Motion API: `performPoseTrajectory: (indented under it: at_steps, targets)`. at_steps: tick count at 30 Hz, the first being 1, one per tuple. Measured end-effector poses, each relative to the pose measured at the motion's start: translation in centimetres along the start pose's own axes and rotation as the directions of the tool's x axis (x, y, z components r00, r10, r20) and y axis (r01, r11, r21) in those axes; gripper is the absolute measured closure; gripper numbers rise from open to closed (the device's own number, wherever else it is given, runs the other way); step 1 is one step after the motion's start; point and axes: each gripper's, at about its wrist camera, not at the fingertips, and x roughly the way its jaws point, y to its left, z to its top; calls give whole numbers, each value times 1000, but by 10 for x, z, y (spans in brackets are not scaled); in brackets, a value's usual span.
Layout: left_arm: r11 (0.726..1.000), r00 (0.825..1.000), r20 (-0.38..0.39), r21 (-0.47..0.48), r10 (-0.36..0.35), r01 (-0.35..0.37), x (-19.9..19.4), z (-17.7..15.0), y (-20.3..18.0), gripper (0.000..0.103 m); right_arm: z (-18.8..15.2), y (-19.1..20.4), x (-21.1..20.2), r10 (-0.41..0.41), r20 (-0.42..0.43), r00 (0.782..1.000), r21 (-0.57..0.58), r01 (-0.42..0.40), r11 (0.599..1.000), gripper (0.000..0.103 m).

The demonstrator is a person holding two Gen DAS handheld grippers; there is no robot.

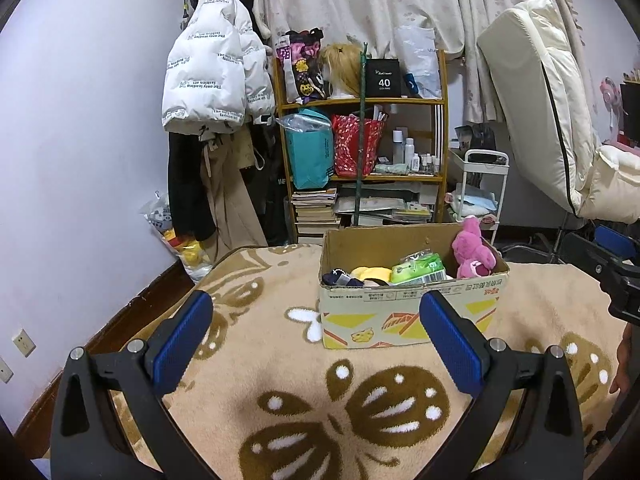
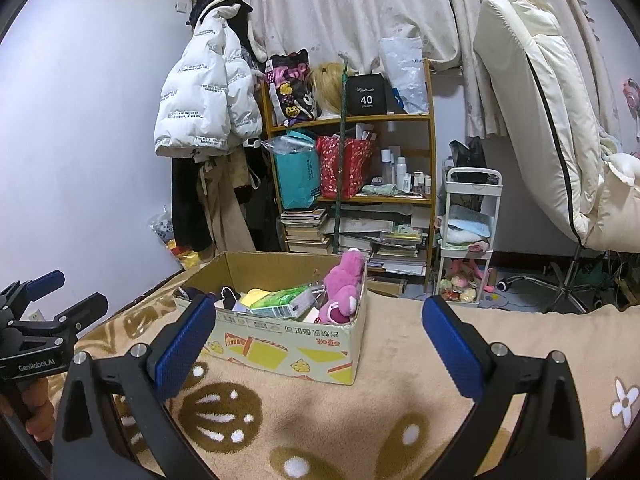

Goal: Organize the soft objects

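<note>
Here, both my grippers (image 1: 316, 338) (image 2: 318, 340) gape empty over the blanket (image 1: 280, 360); the pink plush (image 1: 472, 250) sits upright, head up, in the box (image 1: 400, 312).

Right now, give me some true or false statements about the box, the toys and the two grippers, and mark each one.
1. The pink plush toy sits inside the cardboard box. True.
2. The left gripper is shut on the green packet. False: it is open and empty; the green packet lies in the box.
3. The box stands on a butterfly-patterned blanket. True.
4. The right gripper holds a yellow soft item. False: it is open and holds nothing; the yellow soft item is in the box.
5. The box is closed with tape. False: it is open at the top.
</note>
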Motion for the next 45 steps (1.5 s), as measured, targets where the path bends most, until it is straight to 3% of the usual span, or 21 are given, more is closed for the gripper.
performPoseTrajectory:
  at_steps: [45]
  targets:
    - [1000, 1000, -7, 0, -1, 1, 0, -1, -2, 1, 0, -2, 3, 1, -7, 1000, -4, -1, 1000, 0]
